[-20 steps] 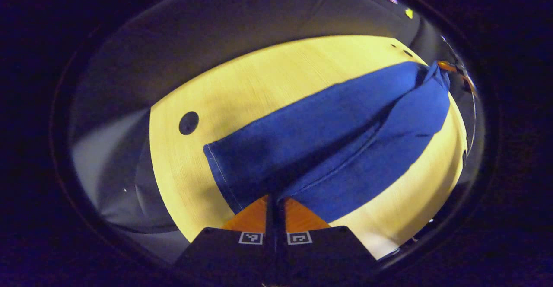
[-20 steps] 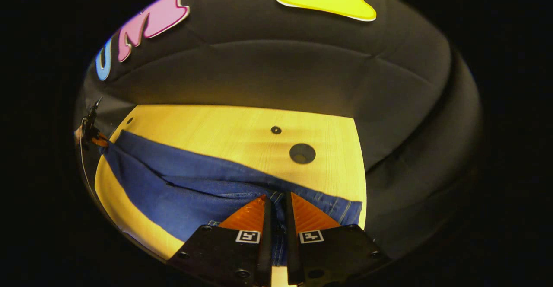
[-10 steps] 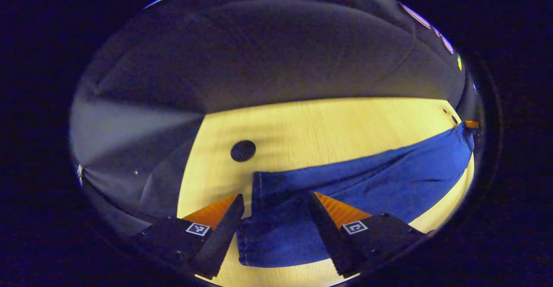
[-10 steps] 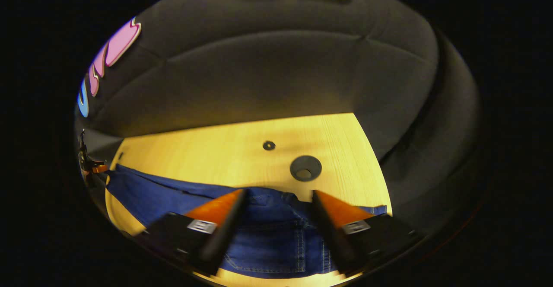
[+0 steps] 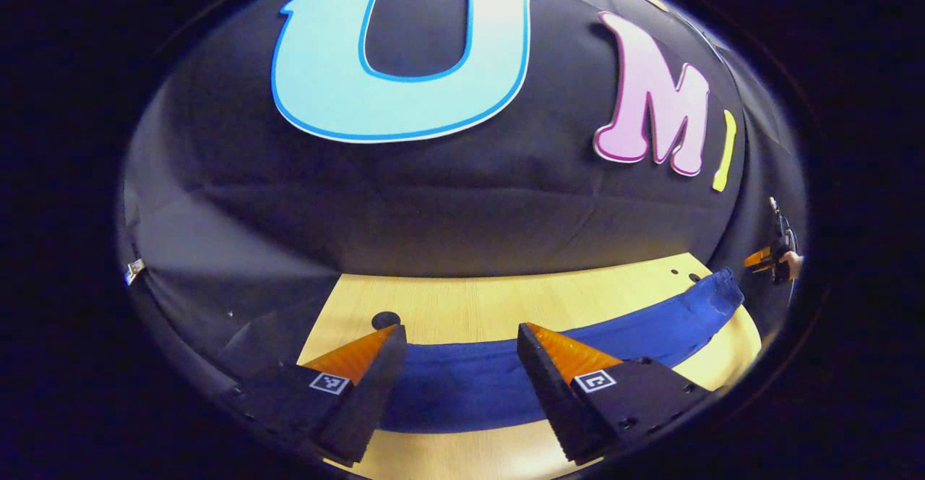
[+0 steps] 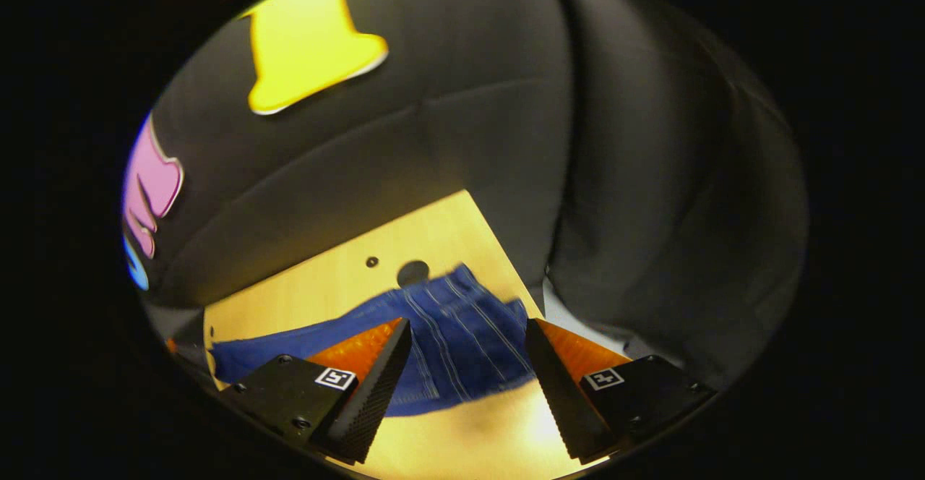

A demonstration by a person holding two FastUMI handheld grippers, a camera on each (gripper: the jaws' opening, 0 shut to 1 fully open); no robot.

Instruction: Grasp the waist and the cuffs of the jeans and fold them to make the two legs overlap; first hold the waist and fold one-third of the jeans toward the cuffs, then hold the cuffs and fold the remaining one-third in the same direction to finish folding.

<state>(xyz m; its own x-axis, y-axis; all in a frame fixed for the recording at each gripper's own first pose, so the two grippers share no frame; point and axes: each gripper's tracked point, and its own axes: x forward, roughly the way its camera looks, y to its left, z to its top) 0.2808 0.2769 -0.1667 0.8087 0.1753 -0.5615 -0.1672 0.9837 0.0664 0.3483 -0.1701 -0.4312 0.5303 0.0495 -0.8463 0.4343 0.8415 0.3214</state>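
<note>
Blue jeans [image 5: 462, 386] lie flat on wooden table [image 5: 506, 303]

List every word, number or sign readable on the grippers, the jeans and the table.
None can be read.
Left gripper, square tags: black-and-white patterns, no letters or numbers.
Right gripper: the same kind of patterned squares, no letters or numbers.
Jeans: no label or print visible.
Table: bare wood, no writing.

One pair of jeans [image 5: 636, 332] lay on one wooden surface [image 5: 506, 299], lower frame. Two grippers were there: left gripper [image 5: 459, 364], right gripper [image 6: 467, 364].
</note>
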